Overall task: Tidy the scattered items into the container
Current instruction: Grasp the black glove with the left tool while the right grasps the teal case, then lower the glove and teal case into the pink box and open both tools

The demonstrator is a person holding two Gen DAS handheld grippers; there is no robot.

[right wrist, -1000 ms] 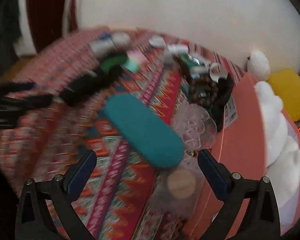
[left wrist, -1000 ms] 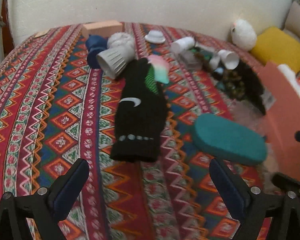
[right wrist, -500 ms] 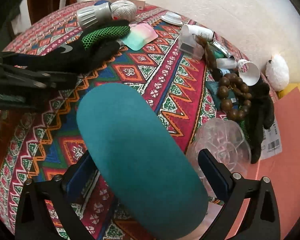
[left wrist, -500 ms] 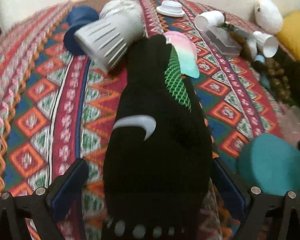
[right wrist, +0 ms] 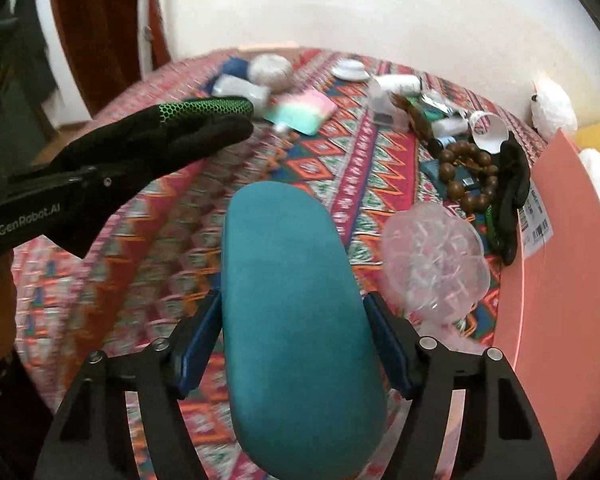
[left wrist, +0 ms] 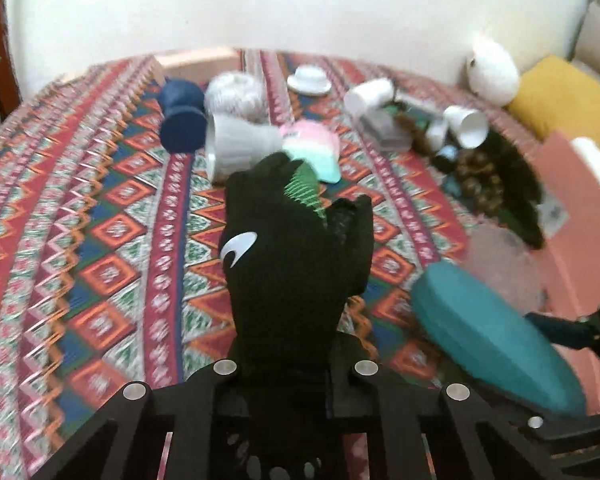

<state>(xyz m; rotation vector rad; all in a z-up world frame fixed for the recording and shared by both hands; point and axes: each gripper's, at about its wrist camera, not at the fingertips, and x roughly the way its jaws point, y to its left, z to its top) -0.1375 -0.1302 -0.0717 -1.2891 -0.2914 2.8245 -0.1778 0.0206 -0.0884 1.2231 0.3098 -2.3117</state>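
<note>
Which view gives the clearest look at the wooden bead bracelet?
Right wrist. There the wooden bead bracelet shows as a ring of separate brown beads lying on the patterned cloth, beside the pink container. In the left wrist view it is a blurred dark brown clump at the right, with single beads hard to make out.

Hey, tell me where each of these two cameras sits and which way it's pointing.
Left wrist: on the left gripper, looking along the black glove it grips, across the patterned cloth to the wall.
Right wrist: on the right gripper, facing the teal case it grips; left gripper at left.
Shared: glove, case, beads, pink box.
</note>
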